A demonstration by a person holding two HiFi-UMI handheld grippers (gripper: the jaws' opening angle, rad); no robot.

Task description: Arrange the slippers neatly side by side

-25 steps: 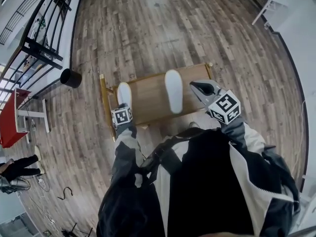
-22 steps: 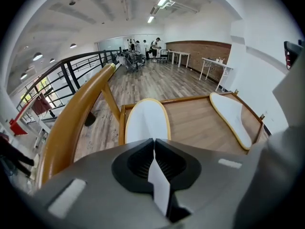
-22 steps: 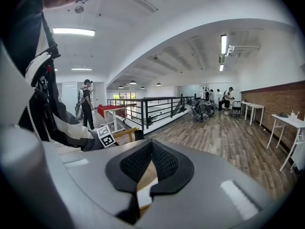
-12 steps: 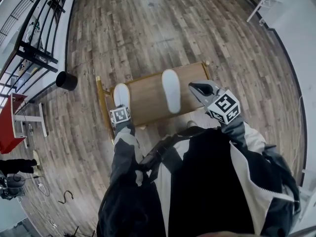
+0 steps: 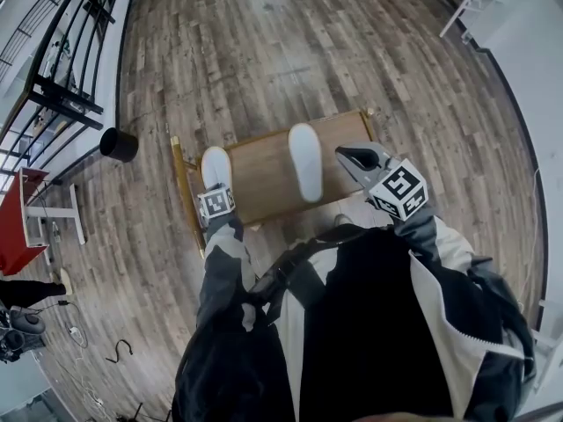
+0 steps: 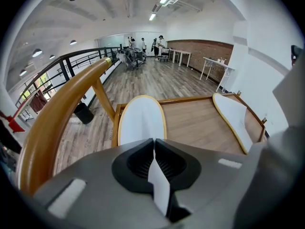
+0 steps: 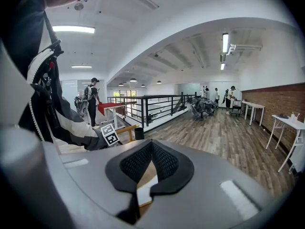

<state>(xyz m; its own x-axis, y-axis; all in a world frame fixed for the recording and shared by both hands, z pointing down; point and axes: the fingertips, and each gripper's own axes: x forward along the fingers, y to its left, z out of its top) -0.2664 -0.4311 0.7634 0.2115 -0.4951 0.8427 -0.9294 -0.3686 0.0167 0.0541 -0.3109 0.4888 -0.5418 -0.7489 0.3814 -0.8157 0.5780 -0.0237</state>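
Observation:
Two white slippers lie on a low wooden bench (image 5: 264,183). The left slipper (image 5: 215,163) is at the bench's left end, and my left gripper (image 5: 217,186) is shut on its near end. In the left gripper view that slipper (image 6: 141,120) stretches away from the jaws, with a thin white strip pinched between them. The right slipper (image 5: 305,161) lies near the bench's middle, its toe pointing away and tilted slightly left. My right gripper (image 5: 345,155) hovers to its right, shut and holding nothing; the right gripper view (image 7: 151,147) shows only wood and a white edge beyond the jaws.
The bench has a raised wooden rim and a curved wooden rail (image 6: 62,113) at its left. A black bin (image 5: 118,144) stands on the plank floor to the left, by a black railing (image 5: 62,86). A red table (image 5: 13,222) stands further left. White table legs (image 5: 457,7) show at the top right.
Both grippers and both slippers stay where they were; only the head view has shifted slightly.

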